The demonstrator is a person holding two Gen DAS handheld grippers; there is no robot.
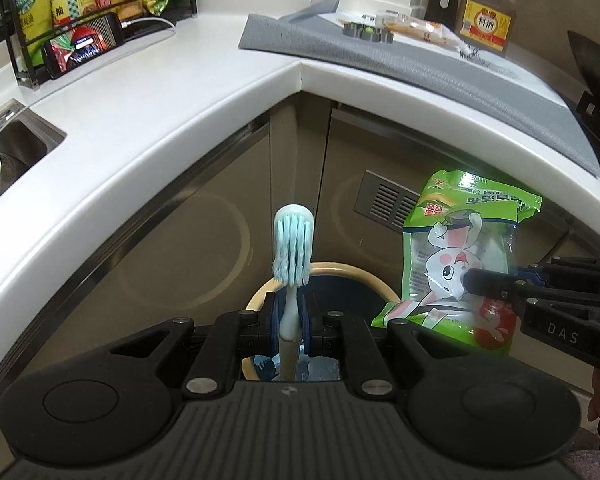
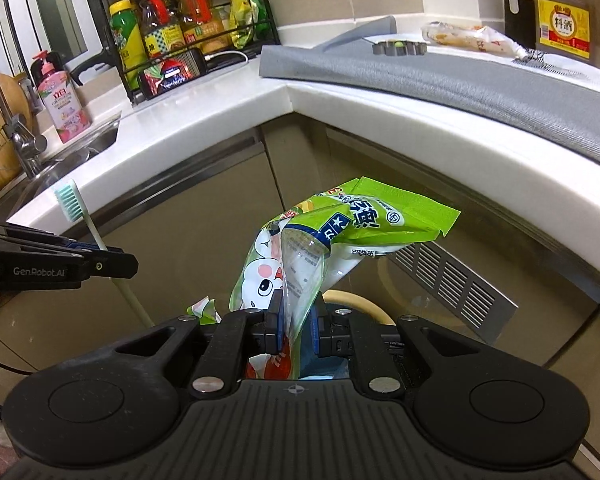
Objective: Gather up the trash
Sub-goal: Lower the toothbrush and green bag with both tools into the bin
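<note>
My left gripper is shut on a white toothbrush with pale blue bristles, held upright over a round trash bin with a tan rim. The toothbrush also shows in the right wrist view, with the left gripper below it. My right gripper is shut on a green snack wrapper with a cartoon rabbit. The wrapper hangs just right of the bin in the left wrist view, pinched by the right gripper. The bin rim shows behind the wrapper.
A white L-shaped counter curves above beige cabinets. A grey mat holds a cutter ring and a food packet. A condiment rack and phone stand at left. A sink is far left.
</note>
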